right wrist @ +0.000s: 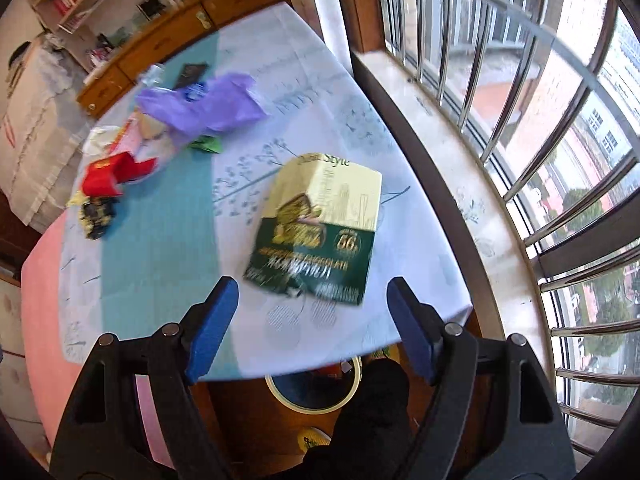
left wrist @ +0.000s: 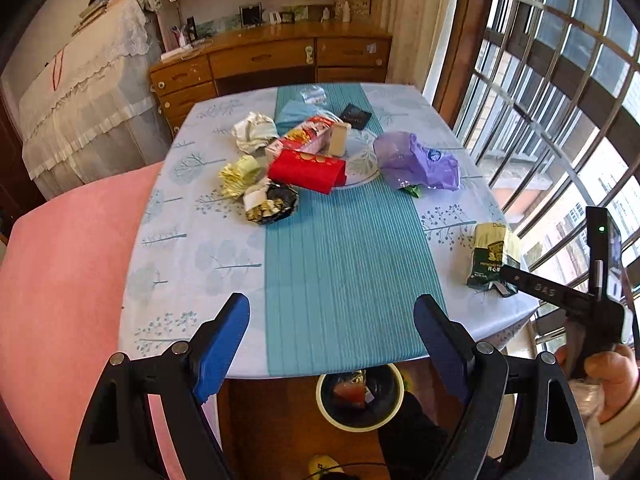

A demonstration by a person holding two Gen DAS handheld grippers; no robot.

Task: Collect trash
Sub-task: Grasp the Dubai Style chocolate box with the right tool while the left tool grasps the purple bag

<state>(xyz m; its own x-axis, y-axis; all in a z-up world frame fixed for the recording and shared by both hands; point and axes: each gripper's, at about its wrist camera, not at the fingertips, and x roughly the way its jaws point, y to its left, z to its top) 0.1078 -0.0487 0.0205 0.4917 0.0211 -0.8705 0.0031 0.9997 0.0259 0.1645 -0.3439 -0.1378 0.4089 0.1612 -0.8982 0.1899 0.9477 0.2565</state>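
Note:
A green and cream chocolate wrapper (right wrist: 316, 236) lies on the table's near right corner, just ahead of my open, empty right gripper (right wrist: 312, 316); it also shows in the left wrist view (left wrist: 492, 256). My left gripper (left wrist: 332, 340) is open and empty above the table's near edge. Further back lie a red packet (left wrist: 306, 170), a purple plastic bag (left wrist: 416, 160), a black and gold wrapper (left wrist: 272, 204), a yellow crumpled wrapper (left wrist: 240, 172) and white crumpled paper (left wrist: 254, 132). A round bin (left wrist: 360, 396) with trash inside stands on the floor under the near edge.
A pink chair (left wrist: 68, 280) stands left of the table. A barred window (right wrist: 540, 120) runs along the right side. A wooden desk (left wrist: 272, 60) with shelves is behind the table. A white plate (left wrist: 362, 160) lies under the pile.

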